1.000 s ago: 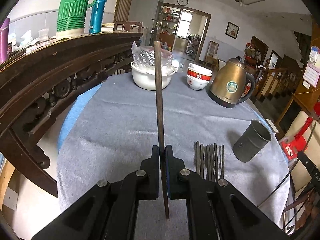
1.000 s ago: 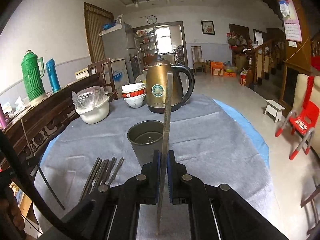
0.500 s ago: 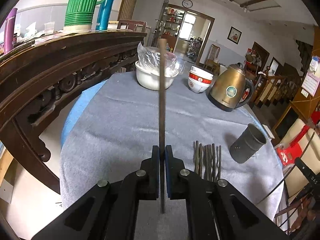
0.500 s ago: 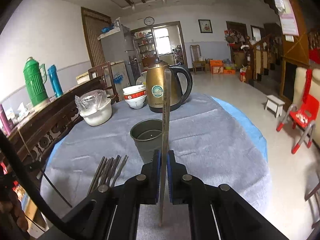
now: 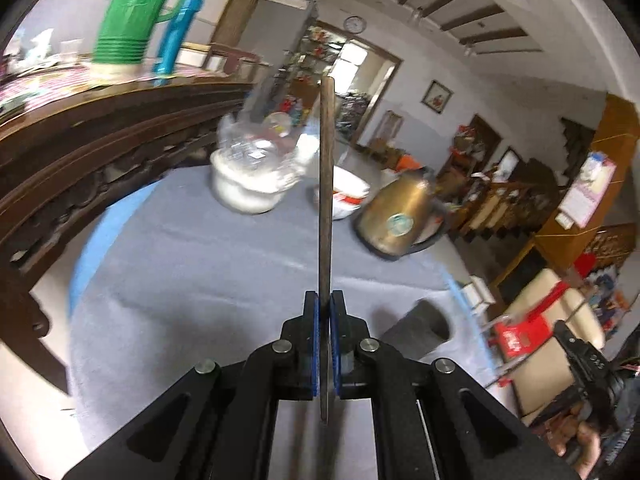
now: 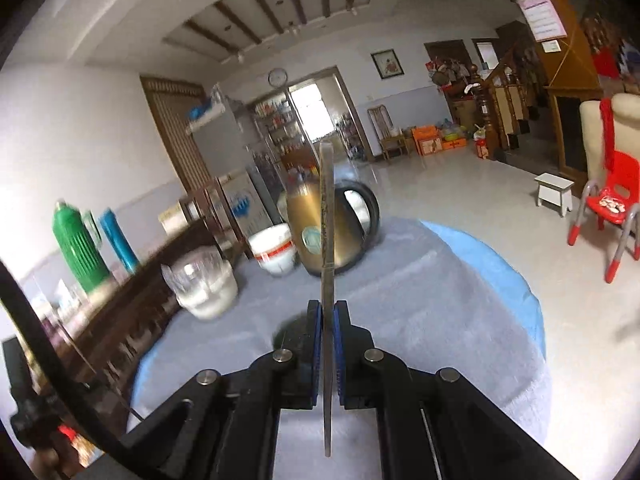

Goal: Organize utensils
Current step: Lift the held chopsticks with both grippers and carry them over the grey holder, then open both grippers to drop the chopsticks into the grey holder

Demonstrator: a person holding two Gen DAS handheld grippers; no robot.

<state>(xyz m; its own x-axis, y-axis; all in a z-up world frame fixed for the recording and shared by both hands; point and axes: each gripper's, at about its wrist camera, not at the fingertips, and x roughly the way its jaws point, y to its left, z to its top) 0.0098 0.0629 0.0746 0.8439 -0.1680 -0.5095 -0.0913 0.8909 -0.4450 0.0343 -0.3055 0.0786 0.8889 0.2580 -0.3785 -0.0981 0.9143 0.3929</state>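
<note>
My left gripper (image 5: 325,300) is shut on a dark chopstick (image 5: 326,184) that stands upright between the pads, above the grey tablecloth (image 5: 200,272). The dark grey utensil cup (image 5: 420,328) sits low to its right. My right gripper (image 6: 327,308) is shut on a lighter, metallic chopstick (image 6: 327,216), also upright. In the right wrist view the cup (image 6: 286,330) is mostly hidden behind the left finger. The row of loose chopsticks on the cloth is out of sight in both views.
A gold kettle (image 5: 396,216), a red-and-white bowl (image 5: 348,196) and a white bowl with a plastic bag (image 5: 252,184) stand at the table's far side. A carved wooden rail (image 5: 100,152) with a green thermos (image 5: 132,12) runs along the left. A red chair (image 6: 612,208) stands on the floor at right.
Both grippers have risen and tilted upward with their chopsticks still held. The loose chopsticks have dropped out of view. The views are blurred with motion.
</note>
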